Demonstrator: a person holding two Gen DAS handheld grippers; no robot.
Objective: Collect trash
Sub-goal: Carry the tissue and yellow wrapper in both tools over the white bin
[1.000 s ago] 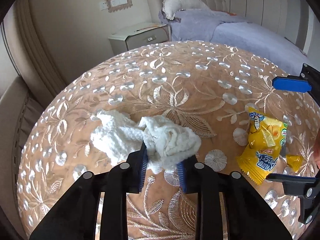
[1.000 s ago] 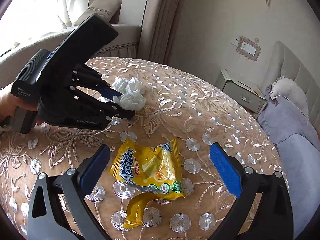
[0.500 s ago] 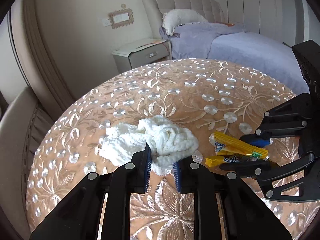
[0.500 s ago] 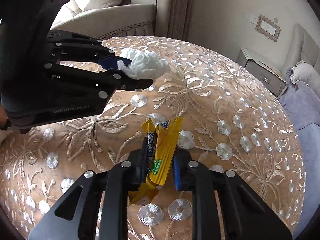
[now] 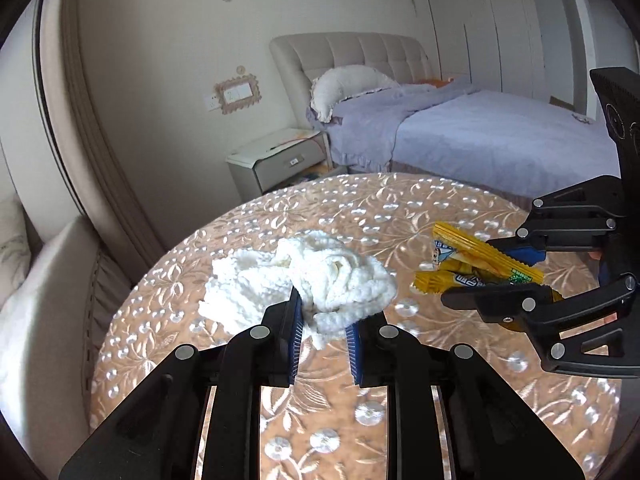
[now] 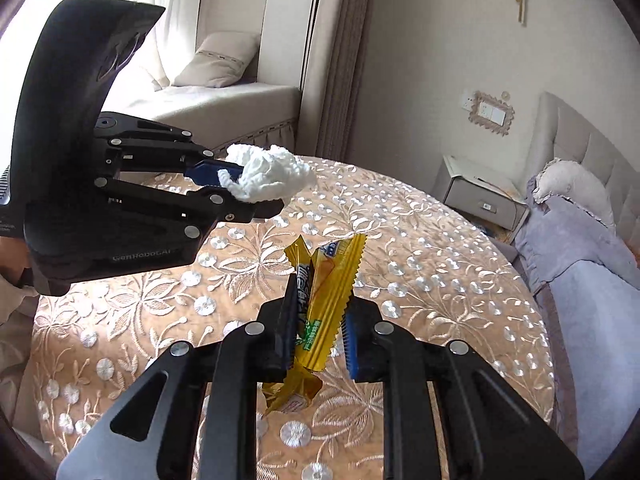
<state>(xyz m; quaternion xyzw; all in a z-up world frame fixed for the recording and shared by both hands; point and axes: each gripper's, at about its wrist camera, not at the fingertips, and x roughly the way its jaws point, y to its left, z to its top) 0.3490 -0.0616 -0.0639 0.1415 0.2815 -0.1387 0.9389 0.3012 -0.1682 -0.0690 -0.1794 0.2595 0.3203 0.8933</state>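
Observation:
A crumpled white tissue wad (image 5: 312,276) hangs above the round table, and my left gripper (image 5: 326,330) is shut on its lower edge. The right wrist view shows the same tissue wad (image 6: 268,178) in my left gripper (image 6: 256,196), off to the upper left. My right gripper (image 6: 318,330) is shut on a folded yellow snack wrapper (image 6: 326,284), whose crumpled tail hangs below the pads. In the left wrist view the yellow wrapper (image 5: 480,264) sits in my right gripper (image 5: 476,276) at the right, level with the tissue. Both pieces are lifted off the cloth.
The round table wears a tan embroidered cloth (image 5: 400,216) (image 6: 420,248). Beyond it are a bedside cabinet (image 5: 276,160), a bed with lilac covers (image 5: 480,132), and a cushioned window seat (image 6: 224,100). A hand (image 6: 12,256) holds the left gripper.
The right gripper shut on the flat yellow wrapper, folding it, and lifted it. The left gripper rose with the tissue off the cloth. More of the room shows beyond the table.

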